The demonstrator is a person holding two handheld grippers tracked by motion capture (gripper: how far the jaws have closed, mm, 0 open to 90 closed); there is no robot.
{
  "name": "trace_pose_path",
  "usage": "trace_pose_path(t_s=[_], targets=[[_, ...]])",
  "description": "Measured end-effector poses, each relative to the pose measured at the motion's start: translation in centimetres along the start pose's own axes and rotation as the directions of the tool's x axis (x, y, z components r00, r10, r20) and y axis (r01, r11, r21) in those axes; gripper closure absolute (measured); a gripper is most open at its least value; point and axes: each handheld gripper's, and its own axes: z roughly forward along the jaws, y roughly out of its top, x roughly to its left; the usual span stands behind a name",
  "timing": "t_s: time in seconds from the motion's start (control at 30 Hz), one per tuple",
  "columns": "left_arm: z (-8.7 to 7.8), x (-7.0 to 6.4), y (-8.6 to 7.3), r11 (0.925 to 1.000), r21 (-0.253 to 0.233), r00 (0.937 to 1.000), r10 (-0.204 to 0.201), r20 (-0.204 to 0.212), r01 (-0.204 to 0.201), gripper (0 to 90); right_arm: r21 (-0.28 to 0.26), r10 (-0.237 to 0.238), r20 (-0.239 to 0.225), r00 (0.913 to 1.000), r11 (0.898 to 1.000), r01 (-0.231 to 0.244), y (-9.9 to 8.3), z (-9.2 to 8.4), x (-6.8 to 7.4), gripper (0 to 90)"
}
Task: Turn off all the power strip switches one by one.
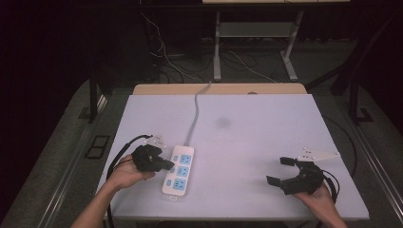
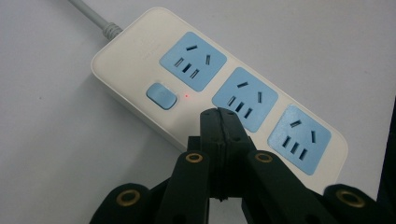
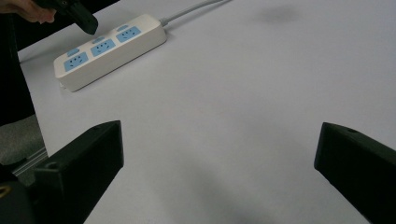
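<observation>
A white power strip [image 1: 178, 171] lies on the left half of the pale table [image 1: 256, 142], its grey cord [image 1: 194, 118] running away toward the far edge, so the three blue socket faces and the switch sit within easy reach of the person's left side. The left gripper [image 1: 166, 164] is at the strip's near-left edge with its jaws pressed fully together and holding nothing; closed like this, they form a single blunt tip, which suits pressing rather than grasping. In the left gripper view that tip [image 2: 220, 122] hangs just over the strip's casing between the blue rocker switch [image 2: 161, 96] and the middle socket [image 2: 245, 99], and a small red indicator light [image 2: 187, 96] glows beside the switch, so the likely aim is the switch, which lies slightly to one side of the tip. The right gripper [image 1: 280, 171] rests well apart near the right front of the table, jaws spread wide and empty, seemingly parked out of the way.
</observation>
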Motion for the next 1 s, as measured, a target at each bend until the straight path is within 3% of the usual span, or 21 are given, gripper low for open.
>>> trace_pose_path(t_s=[1.0], targets=[[0.85,0.18,-0.20,0.9993,-0.010,0.9990,-0.036,0.027,0.036,89.3,0.008,-0.005,0.001,1.0000,1.000,0.005,-0.09,0.07,0.00,1.2]])
